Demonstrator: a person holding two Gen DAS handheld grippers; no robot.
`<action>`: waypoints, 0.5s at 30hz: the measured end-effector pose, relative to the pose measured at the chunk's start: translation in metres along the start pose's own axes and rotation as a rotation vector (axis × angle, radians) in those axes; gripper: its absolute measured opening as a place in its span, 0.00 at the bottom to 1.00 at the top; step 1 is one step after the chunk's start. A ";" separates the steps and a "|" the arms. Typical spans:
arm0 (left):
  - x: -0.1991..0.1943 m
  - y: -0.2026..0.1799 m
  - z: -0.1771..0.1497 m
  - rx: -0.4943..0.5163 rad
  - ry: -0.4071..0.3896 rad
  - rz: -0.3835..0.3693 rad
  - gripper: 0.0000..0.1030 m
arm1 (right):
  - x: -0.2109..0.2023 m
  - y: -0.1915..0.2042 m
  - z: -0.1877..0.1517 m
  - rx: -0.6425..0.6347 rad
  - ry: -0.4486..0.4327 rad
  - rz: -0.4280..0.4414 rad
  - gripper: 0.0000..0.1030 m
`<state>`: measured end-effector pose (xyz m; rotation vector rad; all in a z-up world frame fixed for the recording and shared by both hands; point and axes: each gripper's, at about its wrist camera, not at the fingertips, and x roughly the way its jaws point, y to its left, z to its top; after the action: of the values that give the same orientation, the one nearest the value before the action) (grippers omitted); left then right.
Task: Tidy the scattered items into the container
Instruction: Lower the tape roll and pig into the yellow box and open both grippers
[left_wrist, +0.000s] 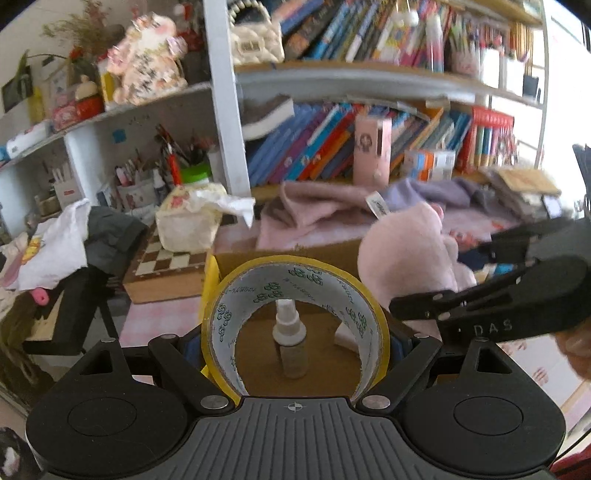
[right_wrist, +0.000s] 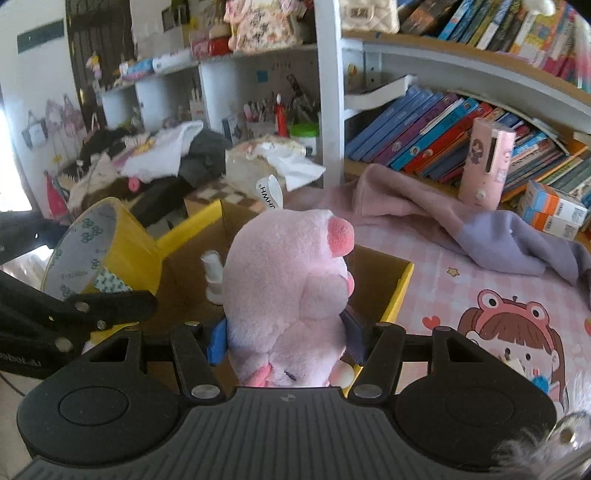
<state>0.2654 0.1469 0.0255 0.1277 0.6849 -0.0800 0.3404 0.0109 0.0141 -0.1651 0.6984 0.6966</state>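
My left gripper (left_wrist: 293, 345) is shut on a yellow tape roll (left_wrist: 295, 291) and holds it over the open cardboard box (left_wrist: 291, 254). Through the roll I see a small white spray bottle (left_wrist: 290, 339) standing on the box floor. My right gripper (right_wrist: 286, 338) is shut on a pink plush pig (right_wrist: 288, 288) and holds it above the same box (right_wrist: 399, 291). The tape roll (right_wrist: 96, 251) and the bottle (right_wrist: 213, 273) also show in the right wrist view. The plush pig (left_wrist: 406, 254) shows at the right in the left wrist view.
A pink and purple cloth (right_wrist: 461, 218) lies on the pink checked table cover (right_wrist: 461, 288) behind the box. A tissue box (left_wrist: 188, 221) sits on a chessboard (left_wrist: 166, 262) at the left. Bookshelves (left_wrist: 351, 144) rise behind. A pink carton (right_wrist: 485, 162) stands upright.
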 end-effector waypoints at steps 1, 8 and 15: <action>0.006 -0.001 0.000 0.013 0.014 0.000 0.85 | 0.006 -0.003 0.000 0.002 0.011 0.008 0.57; 0.042 -0.007 -0.003 0.084 0.124 -0.021 0.86 | 0.047 -0.012 0.011 -0.069 0.096 0.031 0.57; 0.064 -0.008 -0.007 0.063 0.226 -0.073 0.86 | 0.083 -0.013 0.021 -0.125 0.190 0.059 0.58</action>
<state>0.3098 0.1384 -0.0214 0.1740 0.9136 -0.1584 0.4064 0.0528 -0.0241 -0.3294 0.8439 0.7887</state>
